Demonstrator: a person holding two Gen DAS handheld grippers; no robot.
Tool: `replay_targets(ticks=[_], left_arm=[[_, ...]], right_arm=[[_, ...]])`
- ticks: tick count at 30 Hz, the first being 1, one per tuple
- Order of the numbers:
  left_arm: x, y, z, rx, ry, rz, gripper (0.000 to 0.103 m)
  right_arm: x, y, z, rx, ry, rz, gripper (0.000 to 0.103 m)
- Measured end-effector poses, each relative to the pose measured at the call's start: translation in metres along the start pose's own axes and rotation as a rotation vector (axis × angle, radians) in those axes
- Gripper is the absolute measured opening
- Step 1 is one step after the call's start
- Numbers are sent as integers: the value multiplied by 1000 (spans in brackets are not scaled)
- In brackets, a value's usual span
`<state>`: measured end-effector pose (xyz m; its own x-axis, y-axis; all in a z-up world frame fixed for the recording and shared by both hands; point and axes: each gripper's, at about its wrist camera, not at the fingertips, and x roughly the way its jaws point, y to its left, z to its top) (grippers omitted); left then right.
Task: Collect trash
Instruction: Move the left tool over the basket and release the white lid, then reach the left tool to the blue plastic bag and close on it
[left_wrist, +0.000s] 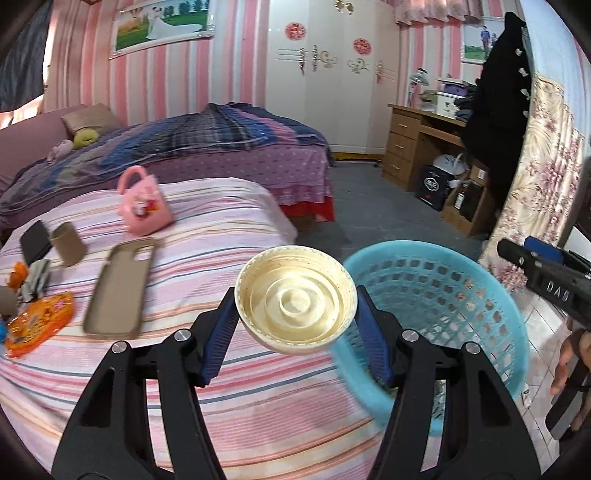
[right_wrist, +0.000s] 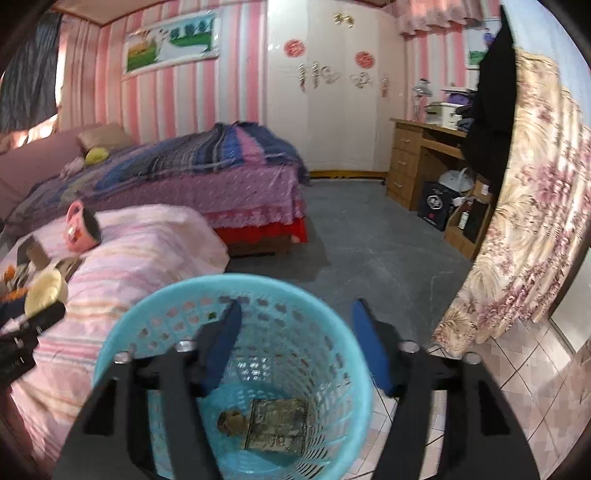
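Left gripper (left_wrist: 295, 314) clenched on cream lid (left_wrist: 295, 302), just beside blue basket (left_wrist: 480, 258) rim, over striped bed (left_wrist: 221, 229). Right gripper (right_wrist: 295, 328) released, empty, above basket. Carry lid level past rim, centre over opening, then release; keep grippers apart.

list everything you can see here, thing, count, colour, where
lid: 1, cream, clamped in the left gripper, beside the basket rim
basket: 1, light blue, on the floor by the bed
wrapper: 1, dark printed, at the basket bottom
scrap: 1, brown, beside the wrapper
phone case: 1, tan, on the striped bed
toy handbag: 1, pink, on the bed further back
cardboard tube: 1, brown, on the bed, left
snack packet: 1, orange, at the bed's left edge
striped bed: 1, pink
desk: 1, wooden, far right
left gripper: 1, black and blue
right gripper: 1, black and blue, jaws open above the basket
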<state>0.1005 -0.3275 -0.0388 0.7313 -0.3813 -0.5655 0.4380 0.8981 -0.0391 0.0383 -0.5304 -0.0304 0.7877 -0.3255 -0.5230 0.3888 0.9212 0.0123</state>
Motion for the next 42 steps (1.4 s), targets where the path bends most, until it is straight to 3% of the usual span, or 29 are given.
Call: replay_targets(ticks=[4, 8, 10, 14, 22, 42], left_arm=[[11, -24, 3, 36, 2, -23, 61], [16, -46, 8, 57, -1, -69, 64], [16, -53, 10, 67, -6, -74, 85], [8, -51, 15, 65, -37, -68, 92], [-3, -6, 14, -4, -41, 5, 97], [-68, 142, 1, -40, -75, 277, 97]], right_arm=[[-4, -19, 1, 84, -25, -23, 75], [-4, -29, 2, 121, -39, -50, 78], [-4, -32, 1, 134, -42, -54, 78], [-3, -37, 2, 160, -49, -65, 81], [-7, -25, 3, 151, -61, -65, 92], [-10, 77, 11, 33, -61, 29, 96]])
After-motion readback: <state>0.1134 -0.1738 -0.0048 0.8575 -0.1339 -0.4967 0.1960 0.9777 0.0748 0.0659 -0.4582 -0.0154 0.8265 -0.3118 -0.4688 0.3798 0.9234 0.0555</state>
